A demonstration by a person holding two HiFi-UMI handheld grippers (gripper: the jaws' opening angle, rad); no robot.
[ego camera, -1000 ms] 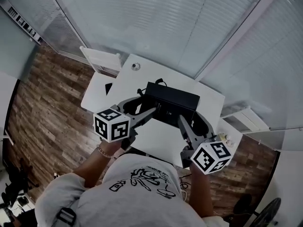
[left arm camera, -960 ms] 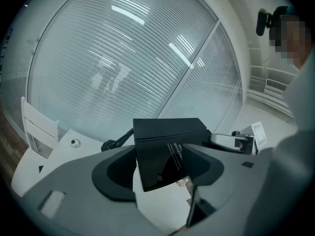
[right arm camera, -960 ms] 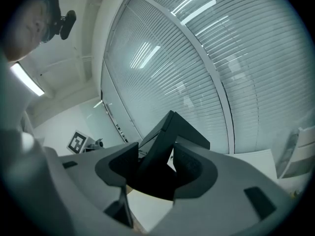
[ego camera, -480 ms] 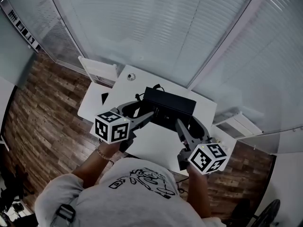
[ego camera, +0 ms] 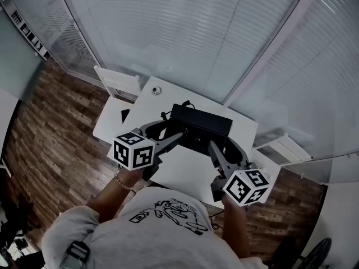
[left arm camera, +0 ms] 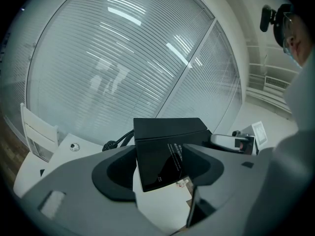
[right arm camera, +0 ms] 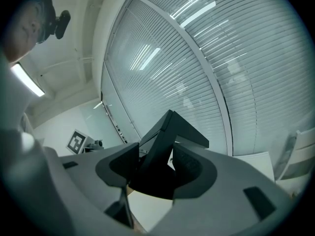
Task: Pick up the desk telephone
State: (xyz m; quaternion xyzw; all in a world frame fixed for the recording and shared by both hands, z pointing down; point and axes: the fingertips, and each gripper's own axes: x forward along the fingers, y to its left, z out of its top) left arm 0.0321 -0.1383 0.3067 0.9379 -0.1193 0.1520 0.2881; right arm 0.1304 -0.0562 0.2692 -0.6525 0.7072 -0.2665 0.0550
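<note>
Head view. Black telephone [ego camera: 201, 125] at the middle of the white table [ego camera: 185, 170], long side across. Left gripper [ego camera: 171, 129] at its left end, right gripper [ego camera: 224, 142] at its right end, one from each side. Small round object [ego camera: 156, 91] well apart, near the far table edge. No telling from here whether the base is clear of the table.

Left gripper view. Left gripper [left arm camera: 170, 168] closed on the telephone [left arm camera: 167, 132]: pads set on either side of the near edge, glossy printed face between them. Dark cord [left arm camera: 115, 144] trailing off the back left.

Right gripper view. Right gripper [right arm camera: 155, 173] clamped narrow on a corner of the telephone [right arm camera: 170, 127], both pads pressed against it, body tilted up and away.

Handling, as judged. Stiff plastic shell, no give under the pads; moderate weight, likely uneven. Smooth glossy faces, so probably slippery. Best held as now, at both ends, pads on the flat side walls and not on the sloped top. Worth keeping level during the lift. Cord likely to drag or snag behind.
</note>
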